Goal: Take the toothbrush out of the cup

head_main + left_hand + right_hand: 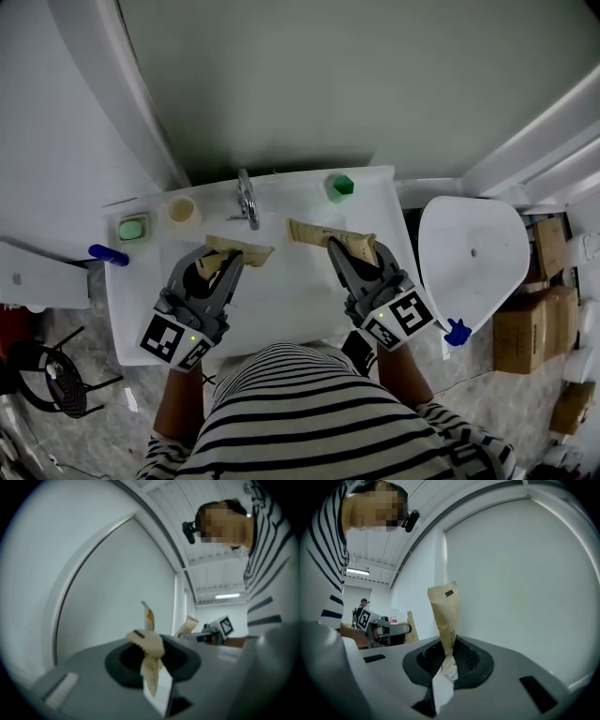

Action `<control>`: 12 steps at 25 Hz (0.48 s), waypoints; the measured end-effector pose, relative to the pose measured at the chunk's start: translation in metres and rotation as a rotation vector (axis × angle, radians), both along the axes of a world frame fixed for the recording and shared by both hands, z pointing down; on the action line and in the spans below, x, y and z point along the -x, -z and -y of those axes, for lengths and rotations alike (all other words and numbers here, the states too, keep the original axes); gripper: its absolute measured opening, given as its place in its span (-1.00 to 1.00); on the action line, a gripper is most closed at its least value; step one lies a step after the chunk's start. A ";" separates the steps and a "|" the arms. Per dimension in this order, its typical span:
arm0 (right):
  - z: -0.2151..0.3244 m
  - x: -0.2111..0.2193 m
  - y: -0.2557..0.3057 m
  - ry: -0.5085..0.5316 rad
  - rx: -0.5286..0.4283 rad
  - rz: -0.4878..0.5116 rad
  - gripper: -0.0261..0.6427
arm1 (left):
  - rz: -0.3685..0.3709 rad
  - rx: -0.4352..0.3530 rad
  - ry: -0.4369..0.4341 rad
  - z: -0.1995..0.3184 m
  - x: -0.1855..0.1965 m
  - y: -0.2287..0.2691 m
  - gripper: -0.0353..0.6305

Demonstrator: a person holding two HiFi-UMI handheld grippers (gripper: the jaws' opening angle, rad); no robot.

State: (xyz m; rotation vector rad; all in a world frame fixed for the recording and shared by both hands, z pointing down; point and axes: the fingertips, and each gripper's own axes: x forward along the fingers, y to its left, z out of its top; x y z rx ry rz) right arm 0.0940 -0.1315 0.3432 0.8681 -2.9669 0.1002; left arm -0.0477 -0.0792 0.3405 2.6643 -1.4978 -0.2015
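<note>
Both grippers are held over a white washbasin point(281, 305). My left gripper point(225, 261) is shut on a crumpled piece of tan paper wrapper point(242, 248), which sticks up between its jaws in the left gripper view point(151, 644). My right gripper point(349, 251) is shut on a longer tan paper packet point(323, 234); in the right gripper view the packet point(444, 616) stands upright. A cream cup point(183, 211) stands at the basin's back left and a small green cup point(341, 186) at the back right. I see no toothbrush in either cup.
A chrome tap point(247, 199) rises at the back of the basin between the grippers. A green soap dish point(132, 228) sits at the left and a blue object point(108, 254) just off the edge. A white toilet lid point(469, 253) and cardboard boxes point(534, 319) are at the right.
</note>
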 end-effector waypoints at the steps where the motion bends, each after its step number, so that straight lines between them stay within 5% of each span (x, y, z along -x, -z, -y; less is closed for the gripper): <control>1: -0.001 0.004 -0.001 0.001 -0.005 -0.013 -0.81 | -0.001 -0.002 0.002 -0.001 0.004 0.000 -0.64; 12: -0.012 0.022 -0.002 0.011 -0.018 -0.054 -0.81 | -0.012 -0.011 0.027 -0.014 0.025 0.001 -0.64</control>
